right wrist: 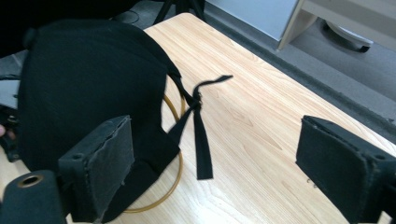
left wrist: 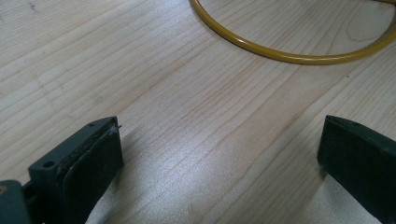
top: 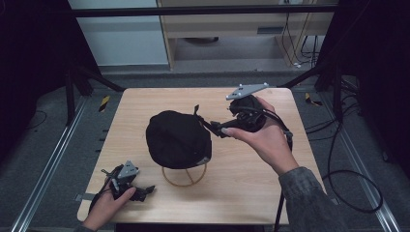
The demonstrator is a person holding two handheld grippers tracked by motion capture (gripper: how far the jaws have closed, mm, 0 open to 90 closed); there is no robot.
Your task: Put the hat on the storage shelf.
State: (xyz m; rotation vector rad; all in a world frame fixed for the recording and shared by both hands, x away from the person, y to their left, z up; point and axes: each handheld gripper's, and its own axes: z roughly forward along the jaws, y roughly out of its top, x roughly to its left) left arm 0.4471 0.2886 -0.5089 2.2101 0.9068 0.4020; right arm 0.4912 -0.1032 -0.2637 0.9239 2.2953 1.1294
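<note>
On its yellow wire stand (top: 184,179), the black cap (top: 177,137) dangles a strap beside the wide-open right gripper (top: 218,129)

The left gripper (top: 145,190) rested at lower left, jaws wide; the right gripper (top: 212,126), right of centre, stood open.

High view was dim, edges falling to near black; the wooden table (top: 251,183) was the one lit patch, lit softly from above. The black cap (top: 178,139) lost all detail. Left gripper view had pale glare on the wood grain; near jaws were soft, slightly out of focus.
</note>
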